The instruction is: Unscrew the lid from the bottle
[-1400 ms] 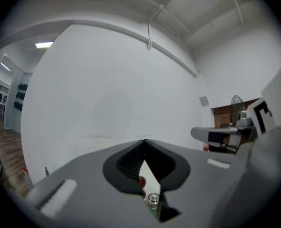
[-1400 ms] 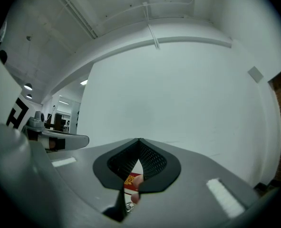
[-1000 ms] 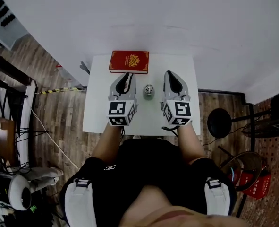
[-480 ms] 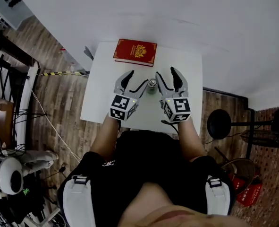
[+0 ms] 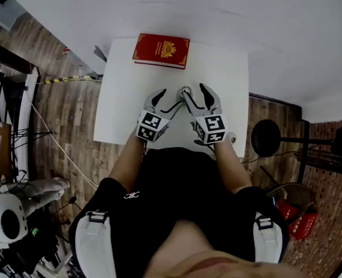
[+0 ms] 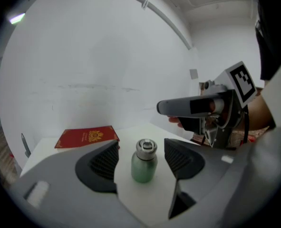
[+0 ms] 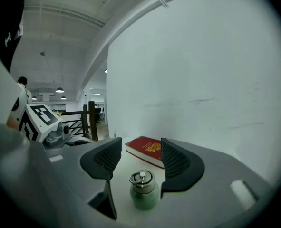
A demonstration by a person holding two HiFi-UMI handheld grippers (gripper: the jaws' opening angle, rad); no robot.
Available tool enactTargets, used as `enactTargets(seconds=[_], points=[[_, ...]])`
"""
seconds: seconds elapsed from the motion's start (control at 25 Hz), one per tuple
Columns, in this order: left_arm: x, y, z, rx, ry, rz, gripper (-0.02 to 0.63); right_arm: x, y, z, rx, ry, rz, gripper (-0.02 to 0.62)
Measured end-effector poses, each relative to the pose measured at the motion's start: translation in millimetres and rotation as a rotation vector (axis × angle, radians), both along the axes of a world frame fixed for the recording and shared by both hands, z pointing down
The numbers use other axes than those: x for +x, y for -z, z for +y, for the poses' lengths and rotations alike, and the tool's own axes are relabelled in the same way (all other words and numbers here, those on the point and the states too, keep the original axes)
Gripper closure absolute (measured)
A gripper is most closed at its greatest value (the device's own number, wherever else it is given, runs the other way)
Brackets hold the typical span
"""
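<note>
A small green bottle (image 5: 185, 92) with a silver ring-topped lid (image 7: 140, 178) stands upright on the white table (image 5: 124, 109). Both grippers sit low over the table and converge on it. My left gripper (image 5: 168, 100) is open, and its jaws have just been opening. In the left gripper view the bottle (image 6: 144, 163) stands in the gap between the pads (image 6: 104, 159), untouched. My right gripper (image 5: 198, 96) is open too, after opening its jaws. The bottle (image 7: 143, 192) stands just before and below its dark pads (image 7: 172, 158), clear of them.
A red book (image 5: 161, 50) with a gold emblem lies flat at the table's far edge, against the white wall. Wooden floor surrounds the table. A black round stand (image 5: 266, 138) is at the right, a dark railing (image 5: 3, 97) at the left.
Both grippers have come down to the table and closed in on the bottle from either side. Their jaws, shut a second ago, now stand apart.
</note>
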State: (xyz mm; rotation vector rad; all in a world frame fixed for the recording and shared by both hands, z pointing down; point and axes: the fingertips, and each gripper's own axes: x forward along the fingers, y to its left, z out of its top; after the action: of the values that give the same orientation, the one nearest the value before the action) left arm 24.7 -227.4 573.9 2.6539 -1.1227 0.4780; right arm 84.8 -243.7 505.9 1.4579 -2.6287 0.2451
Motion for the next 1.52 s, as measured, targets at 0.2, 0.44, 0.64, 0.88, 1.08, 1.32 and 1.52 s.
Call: enactTargets(seconds=[0.2,0.44,0.64,0.88,1.08,1.32,1.52], points=[[11.9,-42.6,-1.0,-0.038,-0.084,-0.007,0.278,-3.1,-42.3,-3.9,-0.095,0.007,0.047,0.35],[23.9,-70.8,-15.6,-0.065,-0.107,0.026,0.243,-8.8,-76.4,-13.3,-0.158,-0.036,0.107,0.305],[34.2,-85.8,-26.1,-0.101,-0.141,0.064,0.235,-10.2,-98.0,-22.5,-0.196,-0.077,0.143,0.305],[42.0,-97.4,-29.3,-0.146,-0.177,0.104,0.236,-15.7,-117.1,-20.9,-0.248,-0.076,0.159,0.304],[43.4,-86.4,-19.1,-0.118,-0.225,0.107,0.259,-16.2,-108.2,-13.4,-0.21,-0.094,0.225,0.325],[42.0,-83.7,-15.5,-0.081,-0.314,0.109,0.267,-19.1,-108.2,-6.4,-0.195,0.079,0.287,0.333],[46.0,-88.7,-18.5,-0.066,-0.368,0.099,0.267,-17.5,-117.3,-4.9,-0.191,0.486,0.432,0.336]])
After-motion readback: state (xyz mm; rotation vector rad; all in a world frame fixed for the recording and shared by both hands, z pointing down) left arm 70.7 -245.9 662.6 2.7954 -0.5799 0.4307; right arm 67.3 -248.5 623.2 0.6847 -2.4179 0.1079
